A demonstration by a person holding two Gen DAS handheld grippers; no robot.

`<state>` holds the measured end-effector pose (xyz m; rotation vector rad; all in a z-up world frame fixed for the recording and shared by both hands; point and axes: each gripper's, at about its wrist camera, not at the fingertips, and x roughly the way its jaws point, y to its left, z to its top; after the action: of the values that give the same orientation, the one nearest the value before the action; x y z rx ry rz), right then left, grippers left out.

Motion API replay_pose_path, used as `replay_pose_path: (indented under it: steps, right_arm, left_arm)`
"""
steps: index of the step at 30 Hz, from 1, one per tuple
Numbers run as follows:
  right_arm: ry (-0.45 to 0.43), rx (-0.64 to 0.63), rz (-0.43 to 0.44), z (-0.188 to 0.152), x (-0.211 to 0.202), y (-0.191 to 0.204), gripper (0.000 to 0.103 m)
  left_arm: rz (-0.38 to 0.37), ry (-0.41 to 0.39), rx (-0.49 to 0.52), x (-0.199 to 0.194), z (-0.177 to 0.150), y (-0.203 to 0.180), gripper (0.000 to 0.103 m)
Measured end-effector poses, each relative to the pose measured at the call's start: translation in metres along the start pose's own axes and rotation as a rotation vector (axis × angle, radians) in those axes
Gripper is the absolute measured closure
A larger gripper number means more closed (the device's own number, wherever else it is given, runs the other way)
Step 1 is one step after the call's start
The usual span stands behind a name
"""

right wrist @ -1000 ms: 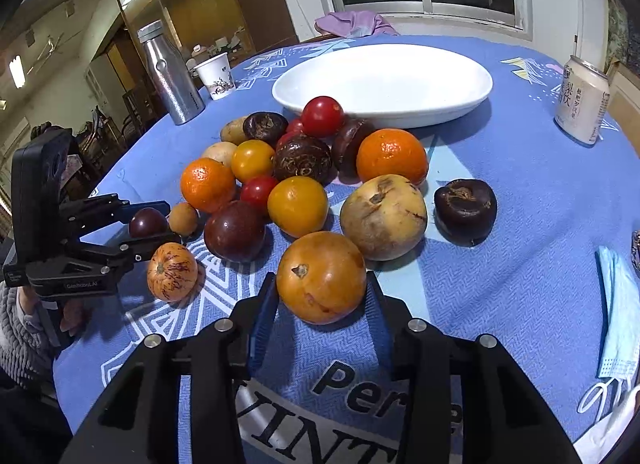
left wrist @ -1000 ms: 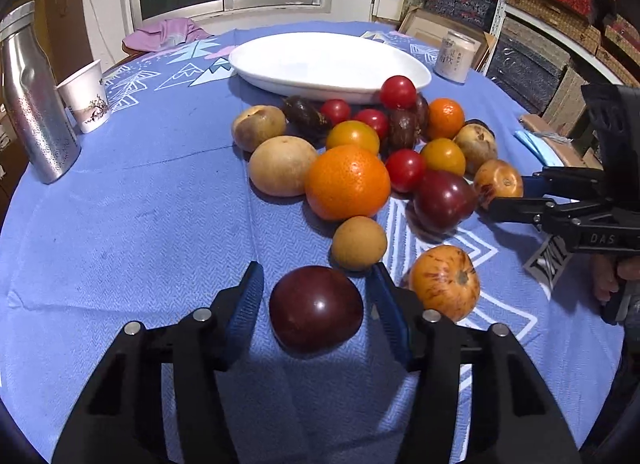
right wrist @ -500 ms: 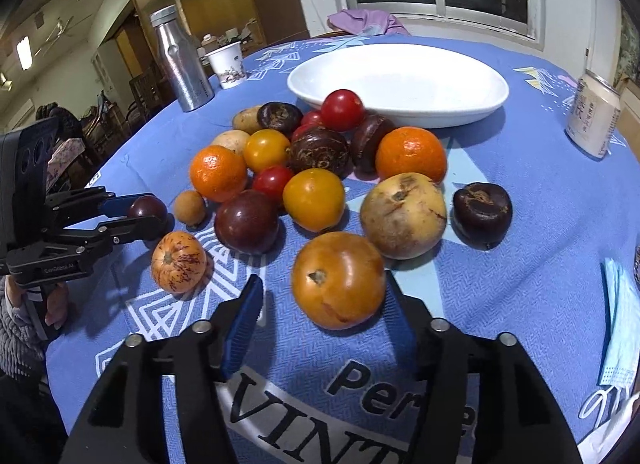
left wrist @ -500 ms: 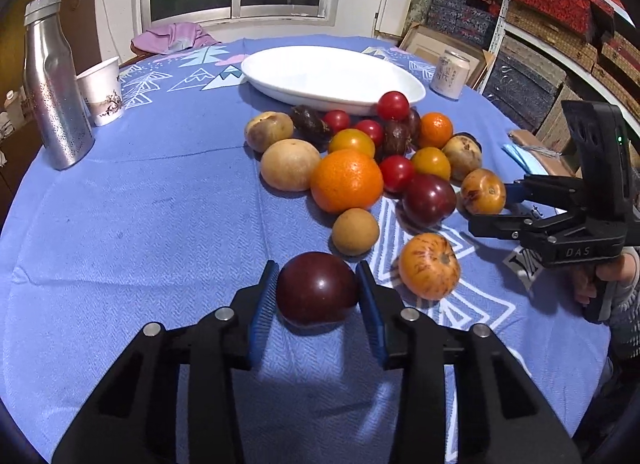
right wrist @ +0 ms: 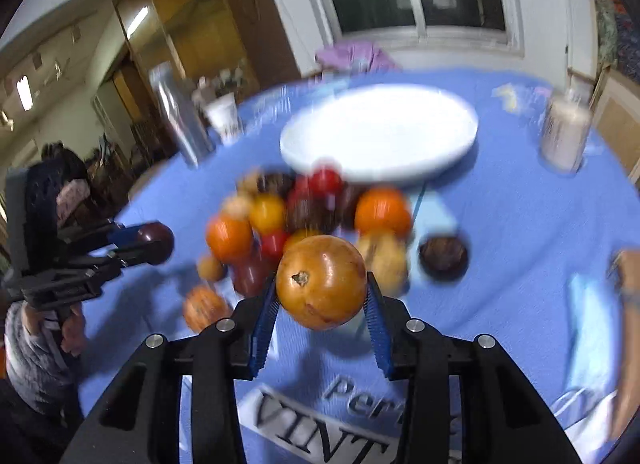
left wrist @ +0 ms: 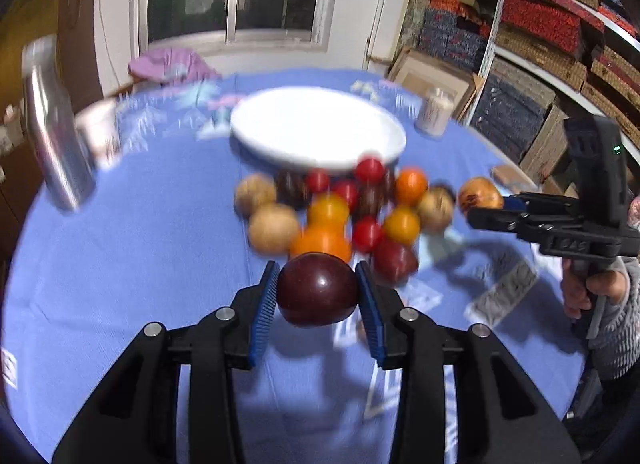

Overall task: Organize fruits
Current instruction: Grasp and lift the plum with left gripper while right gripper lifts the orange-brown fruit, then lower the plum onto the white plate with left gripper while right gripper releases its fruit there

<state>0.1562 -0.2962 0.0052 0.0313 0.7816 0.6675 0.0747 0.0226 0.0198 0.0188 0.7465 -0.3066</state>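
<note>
My left gripper [left wrist: 316, 268] is shut on a dark maroon fruit [left wrist: 318, 298] and holds it off the blue cloth, in front of the fruit pile [left wrist: 340, 215]. In the right wrist view my right gripper [right wrist: 321, 279] has its jaws closing on an orange-brown fruit [right wrist: 320, 298]; both pads press on it and it hangs above the cloth. The left wrist view has the right gripper [left wrist: 492, 209] at the far right with that fruit. A white oval plate [left wrist: 316, 131] lies behind the pile with nothing in it. Both views are motion-blurred.
A steel flask [left wrist: 56, 135] and a paper cup [left wrist: 100, 131] stand at the back left, a can [left wrist: 436, 111] at the back right. A dark fruit [right wrist: 443, 256] lies apart right of the pile, a striped orange fruit [right wrist: 204, 308] to its left. A blue face mask [right wrist: 588, 324] lies near the right edge.
The left gripper closed on the maroon fruit and lifted it. The right gripper opened briefly, closed on the orange-brown fruit again and lifted it. Both hands rose.
</note>
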Motion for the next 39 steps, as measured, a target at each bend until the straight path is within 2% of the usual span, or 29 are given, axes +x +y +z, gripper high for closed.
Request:
replay_pose_path:
  steps: [4,6,8,10,13,17,20,25,27,29,35,39]
  right_arm:
    - [-0.221,-0.023,-0.048,0.078,-0.063,0.009,0.061]
    - [-0.305,-0.018,-0.064,0.114,-0.082,0.009,0.061]
    - [-0.345,-0.012,-0.086,0.138,-0.083,0.005,0.061]
    - [-0.329,0.013,-0.104,0.154,-0.06,-0.006,0.06]
    - [-0.234,0.057,-0.13,0.154,0.0,-0.033,0.06]
    - [-0.047,0.104,-0.157,0.129,0.091,-0.064,0.06]
    - [0.038,0.105,-0.173,0.117,0.126,-0.07,0.06]
    - [0.089,0.079,-0.19,0.109,0.144,-0.065,0.06]
    - [0.105,0.066,-0.196,0.108,0.15,-0.064,0.059]
    - [0.119,0.057,-0.2,0.107,0.154,-0.064,0.059]
    - [0.117,0.058,-0.195,0.108,0.151,-0.063,0.059]
    - [0.03,0.062,-0.181,0.116,0.12,-0.056,0.055]
  left_arm:
    - [0.005,-0.126,0.042,-0.022,0.084,-0.015,0.065]
    - [0.012,-0.17,0.053,-0.02,0.122,-0.022,0.065]
    - [0.0,-0.173,0.044,-0.007,0.149,-0.023,0.065]
    - [-0.01,-0.147,0.01,0.02,0.166,-0.017,0.064]
    - [-0.009,-0.079,-0.061,0.074,0.168,0.001,0.064]
    - [-0.021,0.037,-0.137,0.139,0.152,0.024,0.064]
    - [-0.013,0.098,-0.144,0.168,0.137,0.037,0.064]
    - [-0.003,0.133,-0.157,0.19,0.128,0.046,0.062]
    - [-0.004,0.124,-0.161,0.192,0.129,0.046,0.049]
    - [0.001,0.114,-0.159,0.19,0.131,0.044,0.044]
    - [0.001,0.093,-0.158,0.179,0.133,0.038,0.044]
    - [-0.008,0.054,-0.19,0.152,0.129,0.043,0.043]
